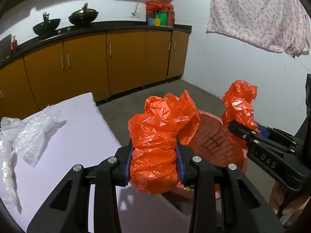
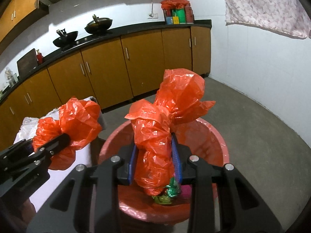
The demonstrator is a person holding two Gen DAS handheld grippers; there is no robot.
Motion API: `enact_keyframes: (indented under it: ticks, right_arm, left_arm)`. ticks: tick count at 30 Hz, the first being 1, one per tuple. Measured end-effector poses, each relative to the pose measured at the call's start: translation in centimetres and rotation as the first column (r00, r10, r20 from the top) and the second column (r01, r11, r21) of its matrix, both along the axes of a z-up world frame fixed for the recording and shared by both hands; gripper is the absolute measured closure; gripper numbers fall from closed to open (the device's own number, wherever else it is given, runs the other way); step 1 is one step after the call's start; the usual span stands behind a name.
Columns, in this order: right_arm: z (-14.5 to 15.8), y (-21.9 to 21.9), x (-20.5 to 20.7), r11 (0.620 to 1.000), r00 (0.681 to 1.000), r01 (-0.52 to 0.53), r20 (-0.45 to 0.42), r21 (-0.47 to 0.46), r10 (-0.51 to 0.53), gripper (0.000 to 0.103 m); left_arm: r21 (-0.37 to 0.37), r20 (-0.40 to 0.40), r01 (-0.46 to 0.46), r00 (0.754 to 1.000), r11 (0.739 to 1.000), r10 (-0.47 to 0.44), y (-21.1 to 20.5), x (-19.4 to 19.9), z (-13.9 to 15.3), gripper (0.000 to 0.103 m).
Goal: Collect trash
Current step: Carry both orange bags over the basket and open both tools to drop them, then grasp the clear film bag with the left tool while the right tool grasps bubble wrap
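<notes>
The only writing that can be read is "DAS", in pale letters on the black body of the right gripper (image 1: 245,128) as the left wrist camera sees it. A similar mark on the left gripper (image 2: 48,145) in the right wrist view is too blurred to read.

The left gripper (image 1: 154,155) has its blue-padded jaws closed partway onto a crumpled bunch of the orange plastic bag (image 1: 155,136). The right gripper (image 2: 155,155) clamps another gathered bunch of the same glossy, wrinkled film (image 2: 153,141). The bag lines a red plastic bin (image 2: 217,136) that stands on the grey floor just beside a white table (image 1: 77,136). Both bunches are held above the bin's rim.

Under the right gripper, green and yellow foil wrappers (image 2: 169,192) show inside the bin; most of its contents are hidden by the grippers. Clear bubble wrap (image 1: 29,136) lies on the table, cut off at the left edge.
</notes>
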State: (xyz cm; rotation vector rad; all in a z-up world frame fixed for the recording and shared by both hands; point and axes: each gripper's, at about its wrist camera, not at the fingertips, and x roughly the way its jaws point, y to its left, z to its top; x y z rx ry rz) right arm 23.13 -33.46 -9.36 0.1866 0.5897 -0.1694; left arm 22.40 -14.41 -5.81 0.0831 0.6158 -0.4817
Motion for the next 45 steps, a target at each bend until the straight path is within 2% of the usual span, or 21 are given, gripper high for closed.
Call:
enact_keyframes:
  ticks: [7,12,14,18,27,32,37,42,45]
  right_arm:
    - [-1.1,-1.7,0.4,1.000,1.000,0.019,-0.011,0.010,-0.019,0.070]
    - [-1.7,-2.3,0.7,1.000,1.000,0.024,-0.016,0.018,-0.024,0.066]
    - [-1.9,-2.5,0.7,1.000,1.000,0.023,-0.019,0.020,-0.022,0.061]
    - [-2.2,-2.6,0.5,0.999,1.000,0.024,-0.015,0.029,-0.024,0.051]
    - [-2.2,-3.1,0.5,0.998,0.999,0.050,-0.023,0.046,-0.048,0.049]
    - [-1.8,-2.0,0.6,0.999,1.000,0.023,-0.016,0.046,-0.023,0.049]
    - [-1.1,1.6,1.3,0.998,0.999,-0.044,-0.008,0.045,0.045,0.047]
    - [-0.7,6.3,2.4,0.990,0.991,-0.132,-0.006,0.053,0.132,0.045]
    - [-0.6,9.8,3.1,0.979,0.981,-0.192,-0.007,0.070,0.193,0.042]
  left_arm:
    - [0.014,-0.023,0.026,0.999,1.000,-0.026,-1.9,1.0,-1.0,0.066]
    - [0.020,-0.031,0.053,0.998,0.998,-0.052,-3.1,1.5,-1.5,0.065]
    - [0.022,-0.030,0.063,0.998,0.998,-0.063,-3.5,1.6,-1.7,0.058]
    - [0.024,-0.032,0.075,0.997,0.997,-0.075,-3.8,1.7,-2.0,0.050]
    - [0.016,-0.037,0.026,0.999,1.000,-0.025,-2.1,2.0,-1.9,0.044]
    - [0.016,-0.015,-0.048,0.999,0.999,0.049,1.4,1.5,-1.2,0.040]
    - [0.007,0.007,-0.168,0.986,0.986,0.168,7.1,0.7,-0.5,0.035]
    - [0.020,0.037,-0.319,0.947,0.948,0.318,13.9,-0.5,0.0,0.030]
    - [0.052,0.077,-0.422,0.905,0.905,0.418,18.6,-1.2,0.2,0.024]
